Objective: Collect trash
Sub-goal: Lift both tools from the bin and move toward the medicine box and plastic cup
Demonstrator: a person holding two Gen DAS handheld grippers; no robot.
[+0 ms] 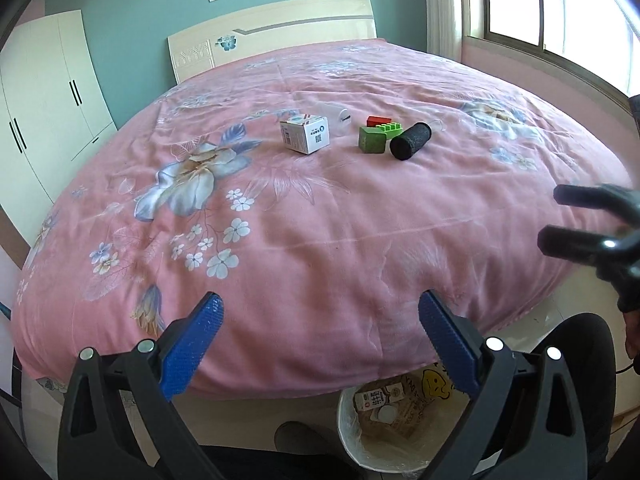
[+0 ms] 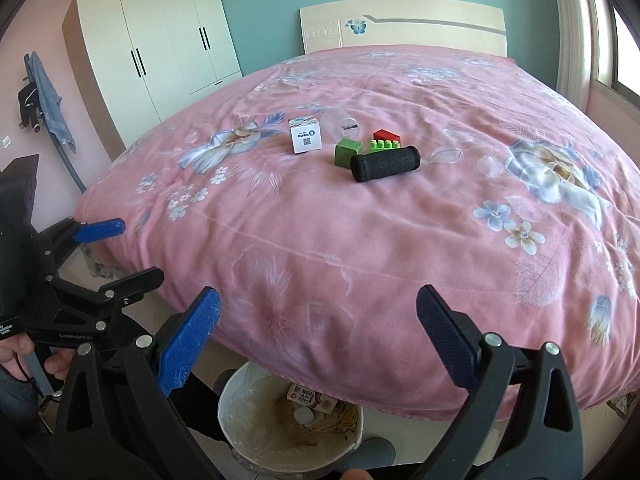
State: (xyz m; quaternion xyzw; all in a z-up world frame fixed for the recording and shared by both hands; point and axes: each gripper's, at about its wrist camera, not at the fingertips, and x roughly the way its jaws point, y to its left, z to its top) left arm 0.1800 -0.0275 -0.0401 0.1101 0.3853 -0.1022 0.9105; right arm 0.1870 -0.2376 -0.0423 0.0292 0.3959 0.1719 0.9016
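While both my grippers are hanging wide apart and empty, I'm eyeing the black roll (image 2: 385, 163) at twelve o'clock, lying crosswise, nearer my right gripper (image 2: 318, 326).

Bright daylight from the window (image 1: 560, 8); fisheye bending, dark corners, blurred right edge.

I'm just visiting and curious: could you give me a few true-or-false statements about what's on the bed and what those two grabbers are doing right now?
1. The left gripper is open and holds nothing. True.
2. The black roll sits in the trash bin. False: it lies on the pink bedspread.
3. The bin already has litter inside. True.
4. The right gripper grips the white box. False: it is open and empty.
5. The green cube lies beside the black roll. True.
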